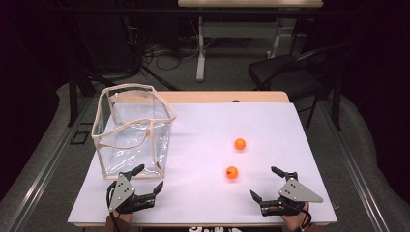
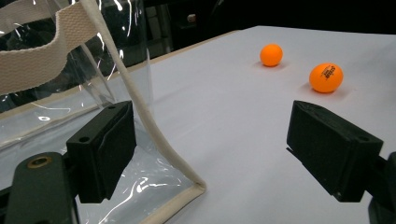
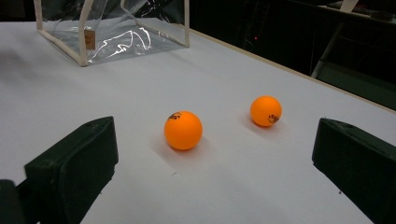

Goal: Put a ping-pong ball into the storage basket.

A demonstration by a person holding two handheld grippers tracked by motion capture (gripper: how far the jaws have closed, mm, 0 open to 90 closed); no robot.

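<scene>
Two orange balls lie loose on the white desk [image 1: 203,203], and a clear plastic bag [image 1: 133,130] with cream edging stands open-topped at the desk's far left. The likely job is to get the balls into that bag.

The right gripper [image 1: 270,186] hovers at the near right corner with its jaws spread wide and nothing between them. The near ball [image 1: 232,172] lies at about ten o'clock from it in the high view, close by and clear of everything else. In the right gripper view that same ball [image 3: 183,130] sits almost dead ahead at twelve o'clock, between the lines of the two jaws, so the jaws are already pointed at it. The far ball [image 1: 240,143] lies beyond, at roughly twelve o'clock from the near one and apart from it; in the right gripper view it [image 3: 265,111] shows at about one o'clock.

The left gripper [image 1: 150,180] rests by the bag's near right corner, jaws also spread and holding nothing. In the left gripper view the bag's corner seam [image 2: 187,177] runs up between its jaws, while both balls lie off at about one to two o'clock.

A ball has no long axis, so any approach angle would do. The right hand looks the nearer to the near ball, and a straight push forward should bring the jaws around it.
</scene>
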